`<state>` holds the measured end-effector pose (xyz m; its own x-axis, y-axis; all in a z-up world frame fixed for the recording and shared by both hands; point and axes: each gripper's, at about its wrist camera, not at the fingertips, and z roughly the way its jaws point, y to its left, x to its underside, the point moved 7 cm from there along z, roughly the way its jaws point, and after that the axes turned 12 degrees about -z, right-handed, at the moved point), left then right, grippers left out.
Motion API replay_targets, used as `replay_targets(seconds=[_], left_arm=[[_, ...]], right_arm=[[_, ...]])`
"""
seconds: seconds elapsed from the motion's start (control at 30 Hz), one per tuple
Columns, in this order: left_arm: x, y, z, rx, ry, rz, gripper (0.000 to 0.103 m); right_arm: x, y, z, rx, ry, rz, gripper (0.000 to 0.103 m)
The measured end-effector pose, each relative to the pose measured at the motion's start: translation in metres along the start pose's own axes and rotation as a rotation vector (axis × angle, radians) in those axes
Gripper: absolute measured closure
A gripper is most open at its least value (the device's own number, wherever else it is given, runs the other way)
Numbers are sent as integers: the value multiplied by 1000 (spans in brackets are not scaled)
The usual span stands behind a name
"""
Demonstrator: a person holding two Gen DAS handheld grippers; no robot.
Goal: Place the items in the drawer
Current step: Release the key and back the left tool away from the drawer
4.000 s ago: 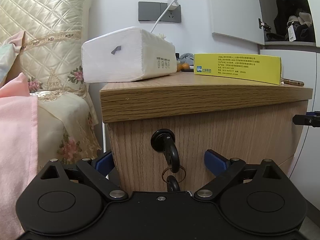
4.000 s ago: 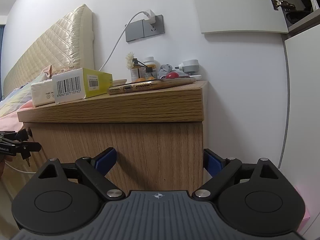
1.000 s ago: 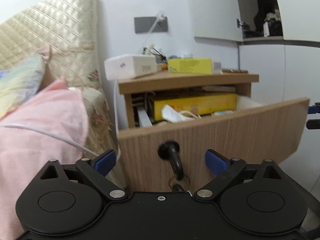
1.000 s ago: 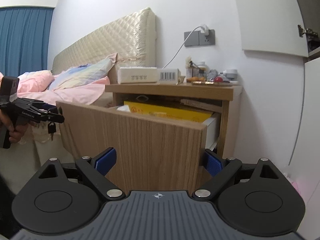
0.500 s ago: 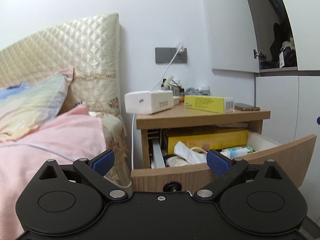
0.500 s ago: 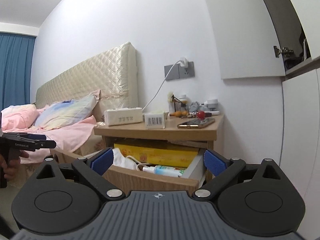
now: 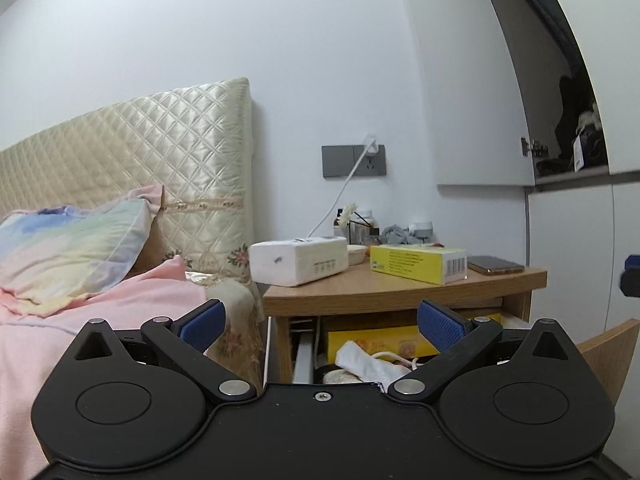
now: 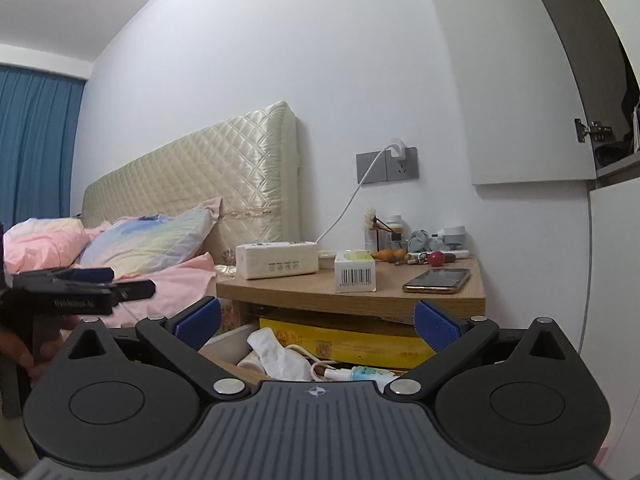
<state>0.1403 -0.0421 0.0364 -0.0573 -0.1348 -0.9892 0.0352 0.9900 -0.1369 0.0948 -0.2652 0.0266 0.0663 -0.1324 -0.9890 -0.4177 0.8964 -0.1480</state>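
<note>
The wooden nightstand's drawer (image 8: 236, 368) stands pulled out, its front panel (image 7: 608, 352) low at the right of the left wrist view. Inside lie a long yellow box (image 8: 348, 340), a white cloth (image 8: 276, 354), a cable and a small bottle (image 8: 368, 372). On the nightstand top (image 7: 400, 288) rest a yellow carton (image 7: 416, 262), a white tissue pack (image 7: 298, 260) and a phone (image 8: 438, 280). My left gripper (image 7: 320, 324) and right gripper (image 8: 316, 320) are both open, hold nothing, and hover back from the drawer and above it.
A bed with a pink blanket (image 7: 80, 320) and pillow (image 8: 148, 240) lies left of the nightstand. A charger cable (image 8: 352, 204) hangs from the wall socket. Small bottles and clutter (image 8: 400, 240) crowd the back of the top. A white cabinet (image 7: 572, 240) stands on the right.
The drawer has gone from closed to pulled out. The left gripper has come off the drawer's key handle. Both grippers have since risen and drawn back.
</note>
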Motion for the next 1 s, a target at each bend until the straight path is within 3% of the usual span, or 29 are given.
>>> replay_targets(seconds=[0.3, 0.53, 0.73, 1.0], left_arm=[[-4, -51, 19, 52, -23, 9, 1], [18, -35, 31, 10, 20, 41, 1], [20, -16, 39, -32, 64, -36, 1], [20, -21, 34, -28, 48, -21, 1]], right_arm=[[-2, 7, 15, 130, -18, 8, 0], [6, 10, 30, 169, 1, 10, 0], [8, 16, 40, 186, 16, 6, 0], [6, 18, 41, 198, 12, 11, 0]])
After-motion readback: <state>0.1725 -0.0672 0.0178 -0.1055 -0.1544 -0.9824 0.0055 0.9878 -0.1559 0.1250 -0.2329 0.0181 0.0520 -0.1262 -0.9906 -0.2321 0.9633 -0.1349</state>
